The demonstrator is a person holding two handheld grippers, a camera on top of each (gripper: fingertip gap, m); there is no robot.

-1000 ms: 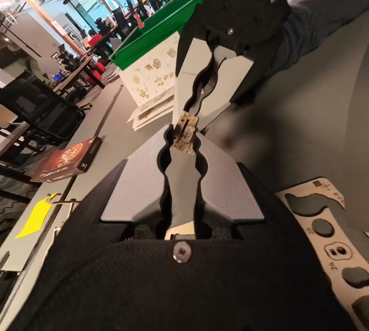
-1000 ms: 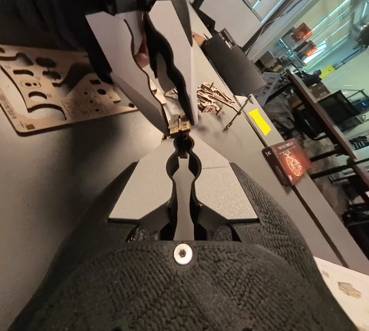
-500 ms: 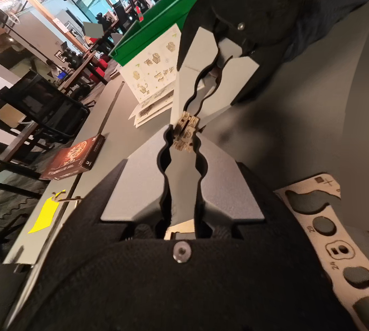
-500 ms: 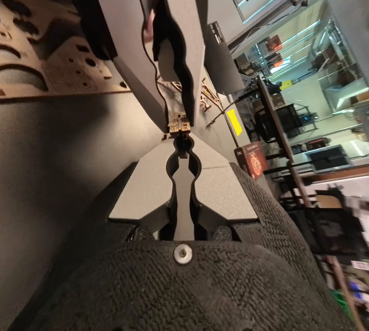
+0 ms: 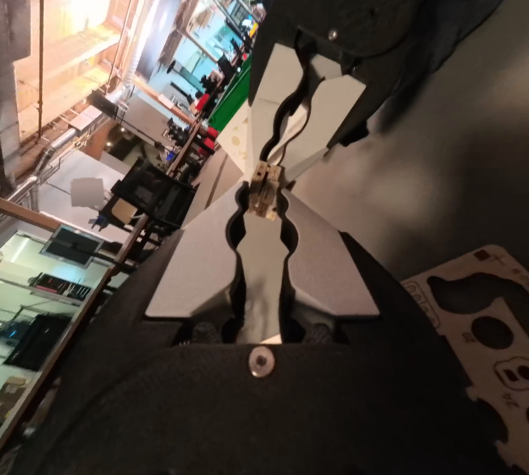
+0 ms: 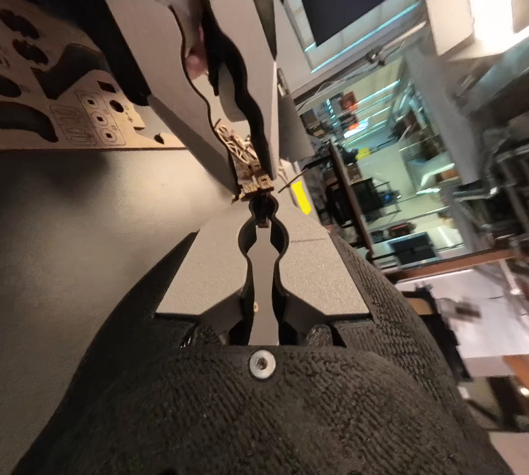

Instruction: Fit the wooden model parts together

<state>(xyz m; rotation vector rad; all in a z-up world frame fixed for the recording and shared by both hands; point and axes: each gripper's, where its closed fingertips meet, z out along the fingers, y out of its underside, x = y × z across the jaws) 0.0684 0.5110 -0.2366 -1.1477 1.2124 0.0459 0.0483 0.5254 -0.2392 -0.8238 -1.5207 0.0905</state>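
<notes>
Above the grey table (image 5: 429,189), both left gripper (image 5: 262,199) and right gripper (image 6: 262,199) are still clamping the wooden model piece (image 5: 264,192) tip-to-tip, now tilting more steeply.

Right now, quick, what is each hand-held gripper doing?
Left hand-held gripper: closed on the small wooden block.
Right hand-held gripper: closed on a thin dark wooden piece meeting that block.

Wooden model part (image 5: 264,192): joint faces hidden between both grippers' fingertips. Punched wooden sheet (image 5: 483,326): cut off at right edge in left wrist view. Background room: motion-blurred. Small dark piece (image 6: 262,213): shape indistinguishable.
</notes>
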